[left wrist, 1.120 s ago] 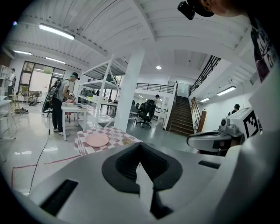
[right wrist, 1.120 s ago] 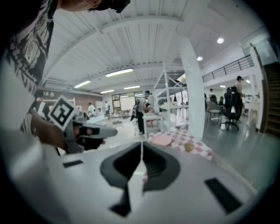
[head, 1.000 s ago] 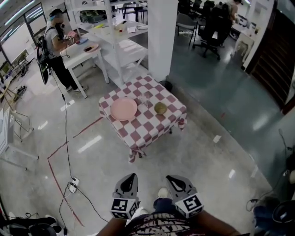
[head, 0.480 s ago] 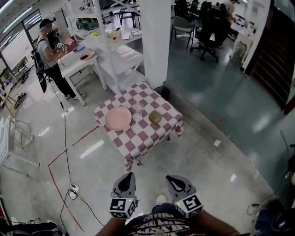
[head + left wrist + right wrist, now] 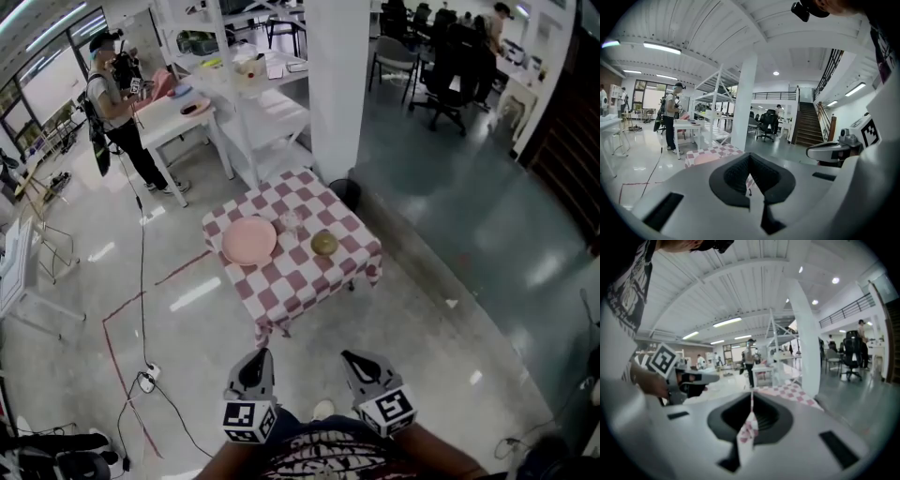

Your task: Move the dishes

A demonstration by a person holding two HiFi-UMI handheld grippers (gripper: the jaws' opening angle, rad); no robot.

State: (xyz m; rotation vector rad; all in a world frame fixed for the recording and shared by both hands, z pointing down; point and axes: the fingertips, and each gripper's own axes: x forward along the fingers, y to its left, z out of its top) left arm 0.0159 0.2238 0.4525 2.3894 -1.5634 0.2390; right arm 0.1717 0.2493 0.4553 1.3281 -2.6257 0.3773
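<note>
A low table with a red-and-white checked cloth (image 5: 281,281) stands on the floor some way ahead. On it lie a pink plate (image 5: 248,240), a clear glass (image 5: 292,223) and an olive-green bowl (image 5: 324,244). My left gripper (image 5: 258,358) and right gripper (image 5: 354,359) are side by side at the bottom of the head view, far short of the table, both shut and empty. The left gripper view shows shut jaws (image 5: 750,180) with the table (image 5: 723,150) beyond them. In the right gripper view the gripper (image 5: 751,416) is shut too, and the checked cloth (image 5: 790,391) is ahead.
A white pillar (image 5: 337,84) rises just behind the table, with a dark round object (image 5: 345,193) at its base. White tables and shelving (image 5: 248,103) stand at the back left, where a person (image 5: 117,103) is. A cable (image 5: 142,281), a power strip (image 5: 147,379) and red floor tape (image 5: 111,347) lie at the left.
The view has swung slightly left, then back and a little down, as I move across the floor. Both grippers stay shut and low in the frame. The dishes have not moved on the table.
</note>
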